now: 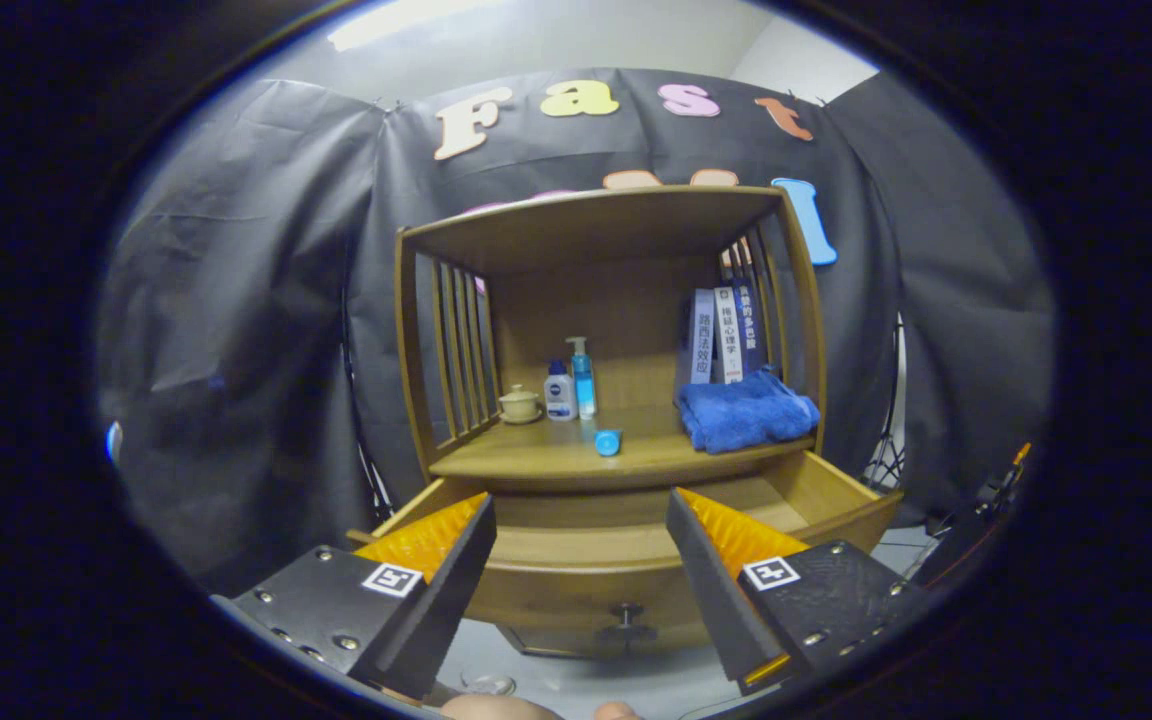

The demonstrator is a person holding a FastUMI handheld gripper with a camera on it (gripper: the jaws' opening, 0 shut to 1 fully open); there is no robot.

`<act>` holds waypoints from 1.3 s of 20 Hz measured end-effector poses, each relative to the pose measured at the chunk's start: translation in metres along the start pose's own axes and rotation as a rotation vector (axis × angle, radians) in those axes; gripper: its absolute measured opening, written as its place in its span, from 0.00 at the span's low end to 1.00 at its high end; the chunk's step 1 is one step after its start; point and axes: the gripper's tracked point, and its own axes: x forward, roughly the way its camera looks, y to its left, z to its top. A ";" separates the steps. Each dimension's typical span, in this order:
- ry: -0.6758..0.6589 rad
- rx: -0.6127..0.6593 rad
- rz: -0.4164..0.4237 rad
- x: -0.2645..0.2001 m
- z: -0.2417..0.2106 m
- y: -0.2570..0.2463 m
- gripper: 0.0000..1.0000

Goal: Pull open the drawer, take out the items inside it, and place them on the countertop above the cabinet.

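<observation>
A wooden cabinet stands ahead with its drawer pulled open; the part of the drawer's inside that I can see looks bare. The drawer's dark knob shows low between my fingers. On the countertop above the drawer sits a small blue cap-like item near the front edge. My gripper is open, held in front of and slightly above the drawer front, with nothing between its fingers.
On the countertop stand a small lidded cup, a white bottle and a blue pump bottle at the back left. A folded blue towel and upright books are at the right. A person's fingertips show below.
</observation>
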 end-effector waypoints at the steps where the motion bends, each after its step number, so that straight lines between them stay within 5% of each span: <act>1: 0.008 0.004 -0.006 -0.002 -0.009 -0.002 1.00; 10: 0.109 -0.035 -0.071 0.036 -0.077 -0.018 1.00; 26: 0.073 -0.042 -0.118 0.096 -0.069 -0.024 0.99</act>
